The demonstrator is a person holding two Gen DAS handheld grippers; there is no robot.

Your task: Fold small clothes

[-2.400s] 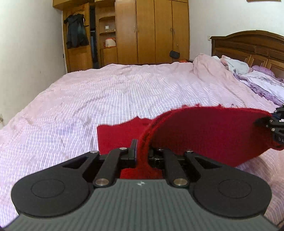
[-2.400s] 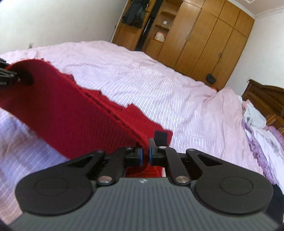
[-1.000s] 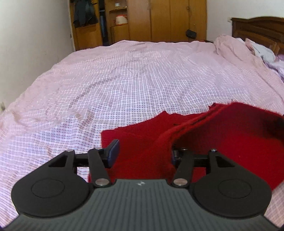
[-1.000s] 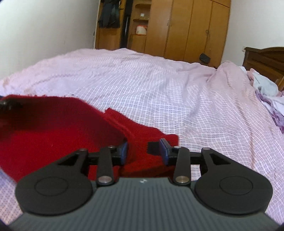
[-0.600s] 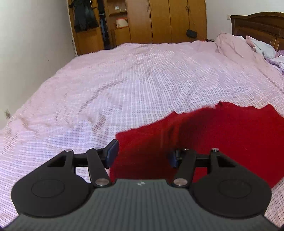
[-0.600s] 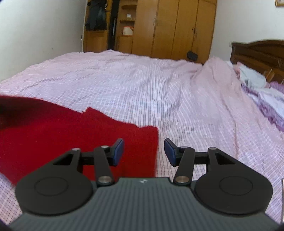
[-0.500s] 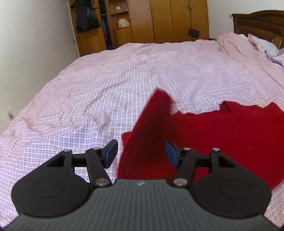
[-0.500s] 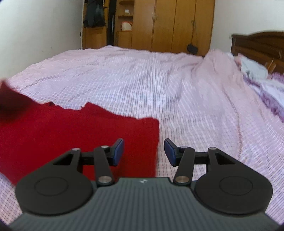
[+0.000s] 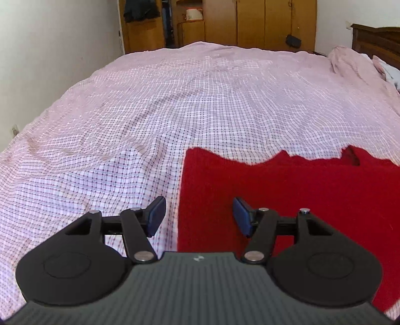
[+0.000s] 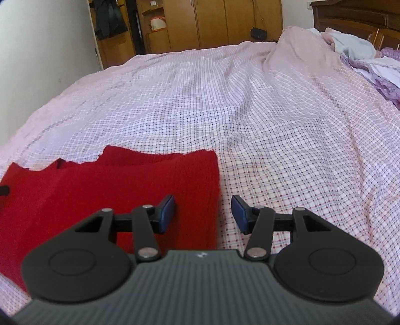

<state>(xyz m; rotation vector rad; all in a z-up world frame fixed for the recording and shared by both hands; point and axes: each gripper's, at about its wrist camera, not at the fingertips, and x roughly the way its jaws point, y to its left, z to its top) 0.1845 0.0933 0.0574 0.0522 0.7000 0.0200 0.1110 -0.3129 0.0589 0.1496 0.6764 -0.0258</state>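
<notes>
the red cloth (image 9: 287, 200) lies flat on the bed (image 9: 200, 100); our left gripper (image 9: 199, 217) and right gripper (image 10: 202, 213) gape, holding nothing; next we should pinch both side edges evenly.

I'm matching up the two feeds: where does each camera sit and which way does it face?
Left wrist: on the left gripper, looking down the bed over the red cloth's left edge; open jaws show.
Right wrist: on the right gripper, over the cloth's right edge; open jaws show.
Shared: cloth, bed, wardrobe.
</notes>
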